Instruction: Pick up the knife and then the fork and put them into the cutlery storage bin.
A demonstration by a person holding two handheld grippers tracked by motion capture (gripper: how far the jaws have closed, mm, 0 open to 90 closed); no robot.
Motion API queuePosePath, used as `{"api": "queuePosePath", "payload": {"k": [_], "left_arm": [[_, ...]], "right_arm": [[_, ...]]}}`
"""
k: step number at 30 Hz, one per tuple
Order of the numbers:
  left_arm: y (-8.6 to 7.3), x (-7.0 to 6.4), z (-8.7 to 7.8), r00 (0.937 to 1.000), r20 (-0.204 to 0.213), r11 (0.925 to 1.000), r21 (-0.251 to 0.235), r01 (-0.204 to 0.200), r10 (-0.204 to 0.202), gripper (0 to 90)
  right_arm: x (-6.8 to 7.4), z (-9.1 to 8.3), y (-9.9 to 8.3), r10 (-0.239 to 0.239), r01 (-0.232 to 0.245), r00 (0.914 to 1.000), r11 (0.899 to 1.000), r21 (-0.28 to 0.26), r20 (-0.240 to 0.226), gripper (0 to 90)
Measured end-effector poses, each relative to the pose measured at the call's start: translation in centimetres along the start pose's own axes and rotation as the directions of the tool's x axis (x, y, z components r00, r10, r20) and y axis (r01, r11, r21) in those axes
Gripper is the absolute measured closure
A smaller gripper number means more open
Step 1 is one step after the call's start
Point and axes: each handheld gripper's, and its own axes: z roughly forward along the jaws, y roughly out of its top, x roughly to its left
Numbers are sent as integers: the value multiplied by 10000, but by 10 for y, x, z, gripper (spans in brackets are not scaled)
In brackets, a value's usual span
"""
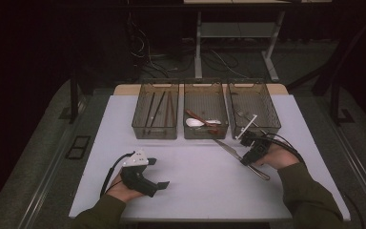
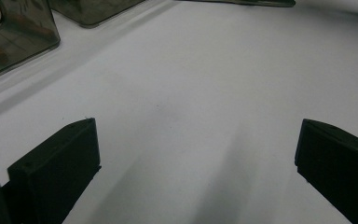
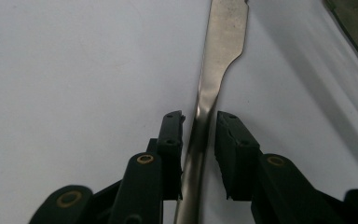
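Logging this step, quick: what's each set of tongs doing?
Left tongs: open, holding nothing.
Right tongs: around the knife handle, grip not certain.

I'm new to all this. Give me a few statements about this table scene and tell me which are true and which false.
1. The right tool straddles a knife lying on the table. True.
2. The left tool holds a spoon. False: its jaws stand wide apart over bare table.
3. Three bins stand in a row at the far side. True.
4. The white spoon lies in the right bin. False: it lies in the middle bin.
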Motion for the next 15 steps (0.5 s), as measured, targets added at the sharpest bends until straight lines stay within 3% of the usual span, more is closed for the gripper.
{"api": "queuePosePath", "payload": {"k": [9,15], "left_arm": [[0,0,1,10000,1,10000,56,11,-11,0],[0,-1,2,10000,8,10000,98,-14,14,0]], "right_arm": [[3,7,9,-337,311,9987,9972,681,376,748],[5,7,11,-249,208,9985,9963,838,481,761]]}}
